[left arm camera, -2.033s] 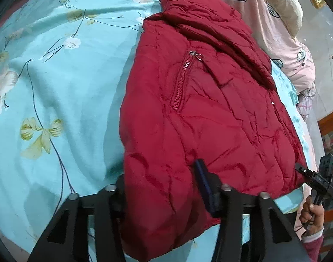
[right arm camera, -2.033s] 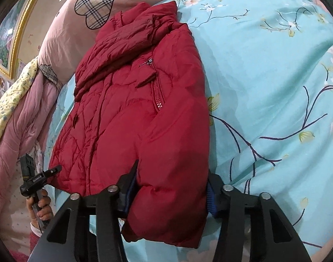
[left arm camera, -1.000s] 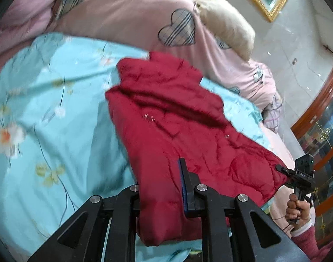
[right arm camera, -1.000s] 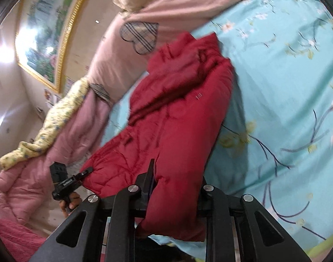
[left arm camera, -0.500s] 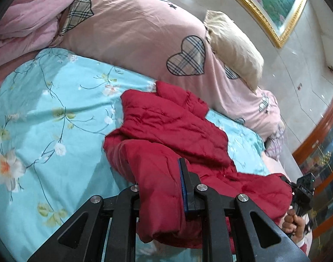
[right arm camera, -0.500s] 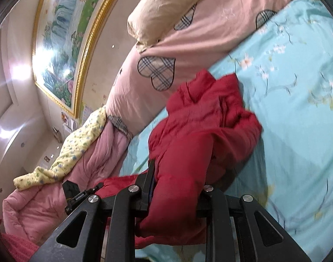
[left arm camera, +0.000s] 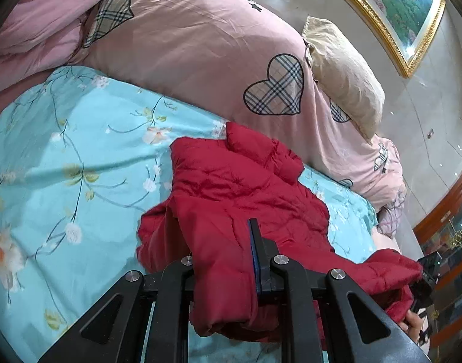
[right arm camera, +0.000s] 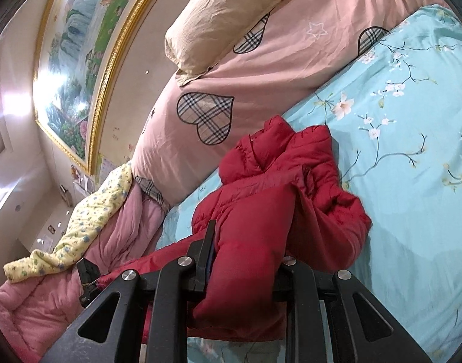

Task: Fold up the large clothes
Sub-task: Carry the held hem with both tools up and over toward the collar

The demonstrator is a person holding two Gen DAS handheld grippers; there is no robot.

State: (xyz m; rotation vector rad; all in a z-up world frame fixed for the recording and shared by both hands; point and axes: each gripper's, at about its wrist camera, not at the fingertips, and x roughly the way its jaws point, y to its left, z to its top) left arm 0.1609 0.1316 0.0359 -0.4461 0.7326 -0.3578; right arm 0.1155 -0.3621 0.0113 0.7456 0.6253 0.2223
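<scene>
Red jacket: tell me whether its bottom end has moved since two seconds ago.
Yes. The red jacket lay flat; now its bottom end, gripped by both grippers, is lifted and bunched toward its collar and the pink heart-patterned quilt.

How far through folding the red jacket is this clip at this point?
Done: the red jacket lies lengthwise on the blue floral sheet, its sides apparently already folded in. In hand: the left claw and right claw each pinch a hem corner, lifted off the sheet toward the collar. Left: lay the hem over the collar end, release, tidy.
</scene>
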